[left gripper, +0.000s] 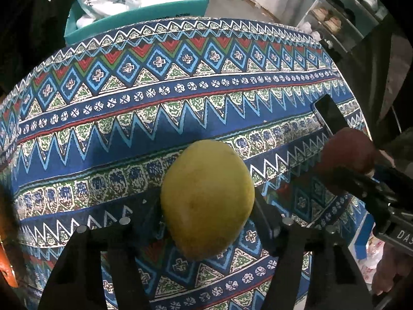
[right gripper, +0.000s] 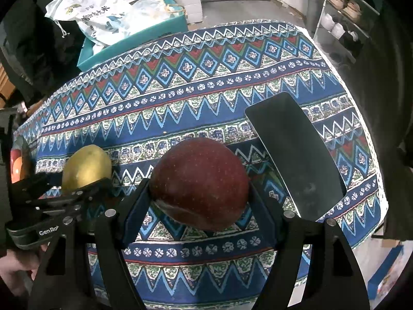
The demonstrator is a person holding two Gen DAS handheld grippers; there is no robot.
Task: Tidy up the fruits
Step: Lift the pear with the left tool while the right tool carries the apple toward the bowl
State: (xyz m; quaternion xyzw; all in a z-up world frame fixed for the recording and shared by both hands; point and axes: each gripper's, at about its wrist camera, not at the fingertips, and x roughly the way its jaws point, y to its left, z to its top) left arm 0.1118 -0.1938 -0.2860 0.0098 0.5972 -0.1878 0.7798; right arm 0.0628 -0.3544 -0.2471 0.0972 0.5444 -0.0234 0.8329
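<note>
Mango (left gripper: 207, 199): yellow, smooth-skinned; between the fingers of the left gripper (left gripper: 207, 211), which look closed on its widest part, above the patterned tablecloth (left gripper: 180, 98)
Apple (right gripper: 200, 183): dark red, firm, glossy; clamped across its middle by the right gripper (right gripper: 200, 199), beside a black tray (right gripper: 296, 152)
Handling: both probably fairly heavy, round, slippery; mango likely bruises; grip at the broadest girth

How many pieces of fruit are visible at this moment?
3, perhaps more: a yellow mango between the left gripper's fingers, a red apple between the right gripper's fingers, and orange-red fruit at the right wrist view's left edge, mostly hidden.
</note>
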